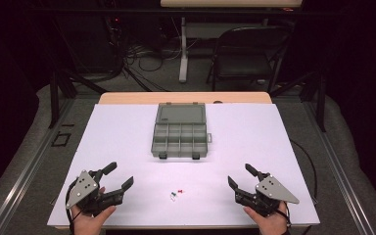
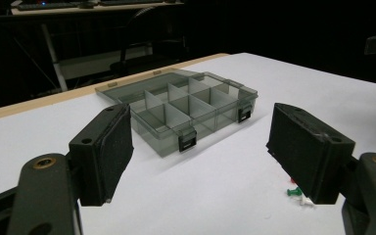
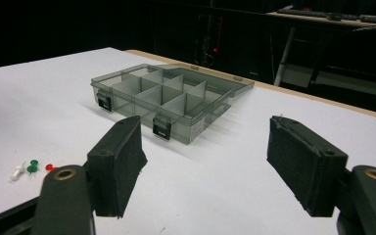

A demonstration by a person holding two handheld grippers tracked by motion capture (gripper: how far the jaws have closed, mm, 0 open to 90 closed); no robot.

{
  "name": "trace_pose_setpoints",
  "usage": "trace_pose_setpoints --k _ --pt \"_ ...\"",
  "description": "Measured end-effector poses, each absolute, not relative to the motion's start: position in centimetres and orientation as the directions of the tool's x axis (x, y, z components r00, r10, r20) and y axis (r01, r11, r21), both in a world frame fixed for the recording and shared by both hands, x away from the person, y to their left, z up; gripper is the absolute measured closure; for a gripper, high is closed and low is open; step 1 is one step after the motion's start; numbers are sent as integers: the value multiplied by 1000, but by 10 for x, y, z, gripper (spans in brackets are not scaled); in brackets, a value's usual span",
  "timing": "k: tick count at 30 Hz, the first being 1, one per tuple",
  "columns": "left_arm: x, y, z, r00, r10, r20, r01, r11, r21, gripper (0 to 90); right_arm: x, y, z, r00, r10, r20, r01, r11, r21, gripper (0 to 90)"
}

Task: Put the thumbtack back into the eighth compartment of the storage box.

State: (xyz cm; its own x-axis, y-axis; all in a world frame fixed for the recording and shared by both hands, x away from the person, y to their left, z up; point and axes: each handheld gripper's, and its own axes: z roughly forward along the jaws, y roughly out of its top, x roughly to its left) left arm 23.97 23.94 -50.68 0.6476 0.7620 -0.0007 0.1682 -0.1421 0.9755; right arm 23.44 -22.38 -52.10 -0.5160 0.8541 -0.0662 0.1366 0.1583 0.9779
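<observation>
A grey see-through compartment box (image 1: 180, 136) lies open at the middle of the white table (image 1: 127, 132), its lid folded flat behind it; the box (image 2: 186, 105) (image 3: 164, 95) has several empty compartments. Three push pins, white, green and red (image 1: 176, 194), lie near the front edge between my hands; the pins (image 2: 296, 192) (image 3: 32, 168) rest on the sheet. My left gripper (image 1: 118, 176) (image 2: 198, 152) is open and empty at the front left. My right gripper (image 1: 240, 176) (image 3: 203, 156) is open and empty at the front right.
A wooden table edge (image 1: 127, 98) shows behind the white sheet. A folding chair (image 1: 247, 54) and a desk leg (image 1: 182, 49) with cables stand on the floor beyond.
</observation>
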Motion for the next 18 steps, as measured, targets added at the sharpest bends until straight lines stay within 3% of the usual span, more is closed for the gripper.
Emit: trace_pose_setpoints --k 18 --pt "242 217 -512 686 727 -28 228 -177 957 245 233 -223 -522 -511 857 -60 146 156 977 278"
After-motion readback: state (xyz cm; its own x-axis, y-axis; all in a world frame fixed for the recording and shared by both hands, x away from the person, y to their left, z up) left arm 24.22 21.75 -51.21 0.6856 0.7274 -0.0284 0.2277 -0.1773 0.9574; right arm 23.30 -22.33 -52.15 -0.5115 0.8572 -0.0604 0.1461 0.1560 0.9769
